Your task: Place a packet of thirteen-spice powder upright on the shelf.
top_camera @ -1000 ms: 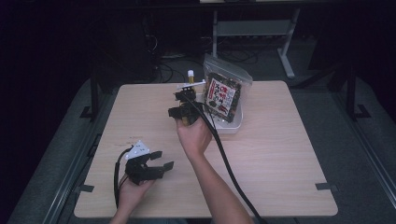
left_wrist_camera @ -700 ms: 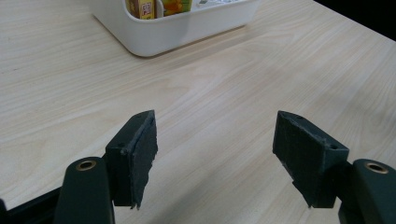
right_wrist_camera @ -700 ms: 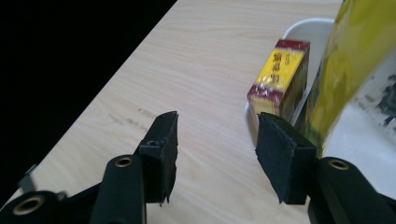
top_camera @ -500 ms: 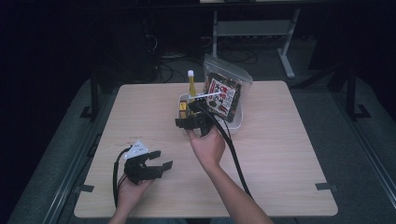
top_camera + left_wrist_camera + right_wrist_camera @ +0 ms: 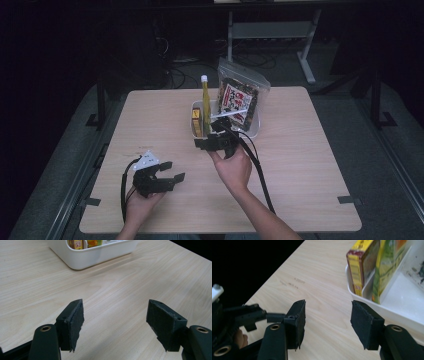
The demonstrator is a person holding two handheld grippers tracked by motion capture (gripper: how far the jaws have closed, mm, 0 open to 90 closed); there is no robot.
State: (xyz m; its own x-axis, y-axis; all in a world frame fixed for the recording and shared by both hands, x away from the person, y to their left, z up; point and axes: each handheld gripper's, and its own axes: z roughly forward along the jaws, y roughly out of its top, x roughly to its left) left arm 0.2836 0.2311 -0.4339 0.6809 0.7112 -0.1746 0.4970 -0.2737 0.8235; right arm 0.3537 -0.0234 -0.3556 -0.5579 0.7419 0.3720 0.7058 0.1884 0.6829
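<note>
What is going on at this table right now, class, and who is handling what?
A person holds a two-jaw gripper in each hand at a wooden table. The right gripper sits just in front of a white bin that holds a tall yellow bottle, a small yellow box and a snack bag. Its jaws have just been opening and nothing is between them. The left gripper rests open near the table's front edge, holding nothing.

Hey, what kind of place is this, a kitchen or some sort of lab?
Likely a lab or recording room: a bare wooden table in a dark room, cables on the floor behind it, and handheld grippers, like the right gripper.
</note>
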